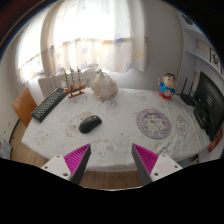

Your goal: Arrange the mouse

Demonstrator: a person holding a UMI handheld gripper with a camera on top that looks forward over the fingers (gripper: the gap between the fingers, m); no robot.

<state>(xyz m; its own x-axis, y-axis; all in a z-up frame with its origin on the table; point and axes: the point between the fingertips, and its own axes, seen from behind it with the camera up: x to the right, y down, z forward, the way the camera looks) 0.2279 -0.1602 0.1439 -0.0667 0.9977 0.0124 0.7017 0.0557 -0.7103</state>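
Observation:
A dark computer mouse (pixel 90 124) lies on the white patterned table (pixel 110 145), beyond the fingers and a little to the left. My gripper (pixel 112 157) is open and empty, hovering over the table's near edge. Its two fingers with magenta pads (pixel 76 157) stand wide apart with nothing between them. A round patterned mouse mat (pixel 153 123) lies beyond the right finger.
A black keyboard (pixel 48 103) lies at the far left. A model ship (pixel 74 84) and a pale rounded object (pixel 103 86) stand at the back. A small figurine (pixel 167 88) and a dark monitor (pixel 209 104) are at the right. A wooden chair (pixel 24 105) stands left.

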